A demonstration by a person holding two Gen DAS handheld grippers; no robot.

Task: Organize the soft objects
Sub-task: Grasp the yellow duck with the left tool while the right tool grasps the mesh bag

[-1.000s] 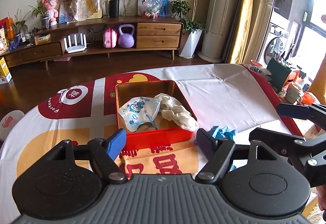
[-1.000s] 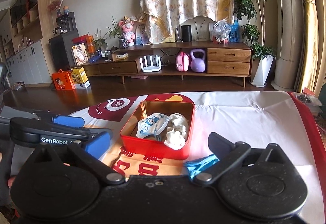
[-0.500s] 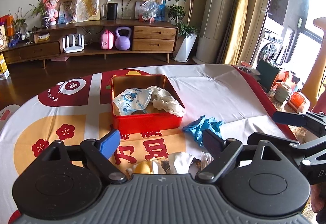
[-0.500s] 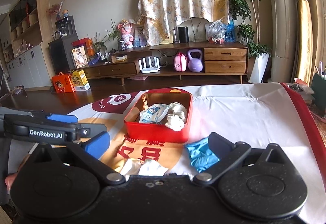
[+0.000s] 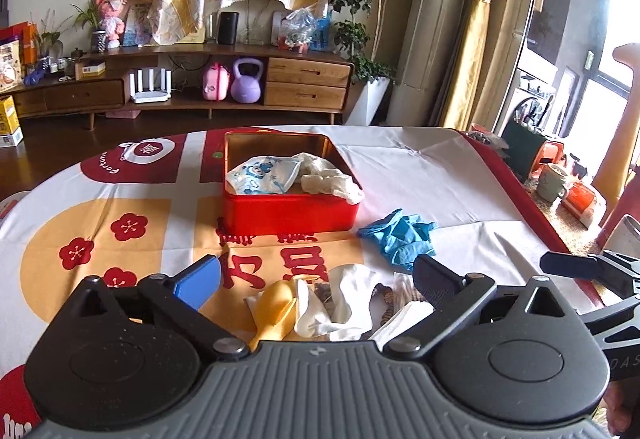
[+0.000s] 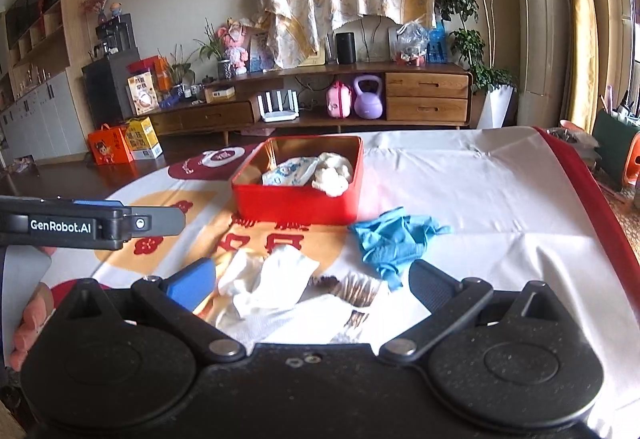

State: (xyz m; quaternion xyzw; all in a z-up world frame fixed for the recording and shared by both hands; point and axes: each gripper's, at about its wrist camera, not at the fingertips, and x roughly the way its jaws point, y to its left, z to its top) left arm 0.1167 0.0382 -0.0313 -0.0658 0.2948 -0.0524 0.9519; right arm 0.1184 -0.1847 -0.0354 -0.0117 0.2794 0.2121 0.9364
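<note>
Socks (image 5: pixel 336 299) lie untouched between left gripper's (image 5: pixel 316 281) wide-spread fingers (image 5: pixel 200 279)

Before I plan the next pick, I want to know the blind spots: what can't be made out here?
- Left wrist view: the near part of the white sock and yellow item is cut off by the left gripper body.
- Right wrist view: the striped item is partly under white paper; what it is can't be told.
- Red tin: whatever lies under the printed mask is hidden.

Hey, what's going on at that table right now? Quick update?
Left gripper and right gripper open, holding nothing. Red tin holds two cloth items. Blue gloves and white sock lie loose. Nothing blocking.
</note>
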